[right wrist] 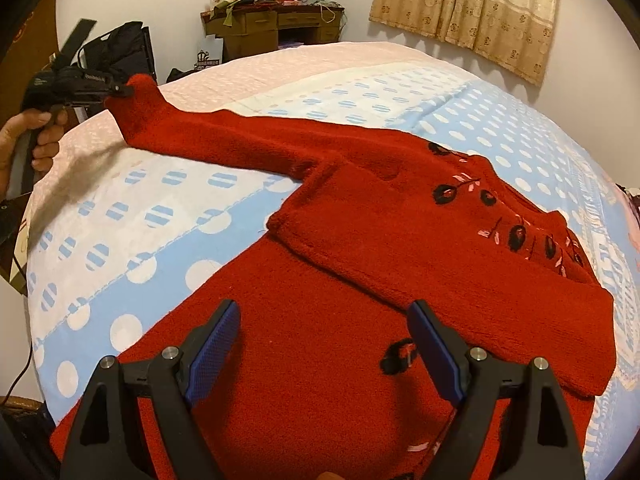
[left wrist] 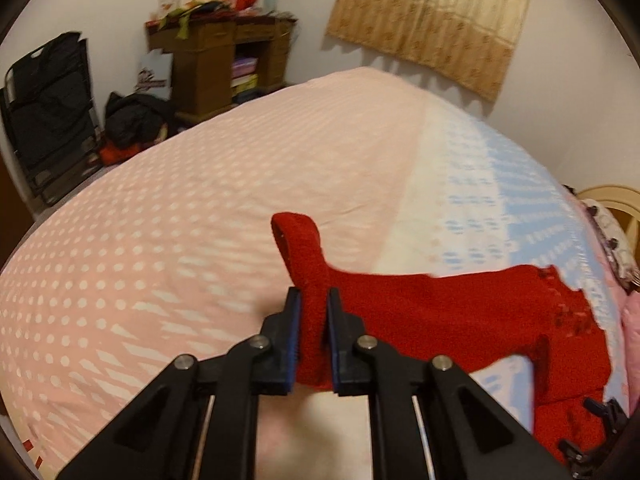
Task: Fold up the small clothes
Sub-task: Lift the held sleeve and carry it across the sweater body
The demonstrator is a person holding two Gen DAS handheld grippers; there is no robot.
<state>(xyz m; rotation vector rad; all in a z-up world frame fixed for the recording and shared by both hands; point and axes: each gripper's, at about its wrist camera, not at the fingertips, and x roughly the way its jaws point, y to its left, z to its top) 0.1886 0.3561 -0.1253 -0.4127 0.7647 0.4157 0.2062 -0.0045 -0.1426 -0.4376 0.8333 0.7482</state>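
A fuzzy red sweater (right wrist: 360, 264) with dark sewn flowers is spread flat on the spotted bedsheet (right wrist: 132, 216), near its blue side. Its long sleeve cuff (left wrist: 308, 264) is pinched and lifted by the left gripper (left wrist: 314, 312). The right gripper (right wrist: 324, 344) is held wide apart above the sweater's body, tilted down, with nothing held.

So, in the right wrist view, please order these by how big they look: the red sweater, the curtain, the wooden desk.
1. red sweater, by far the largest
2. curtain
3. wooden desk

The sweater lies nearest the camera, so this is apparent size only.
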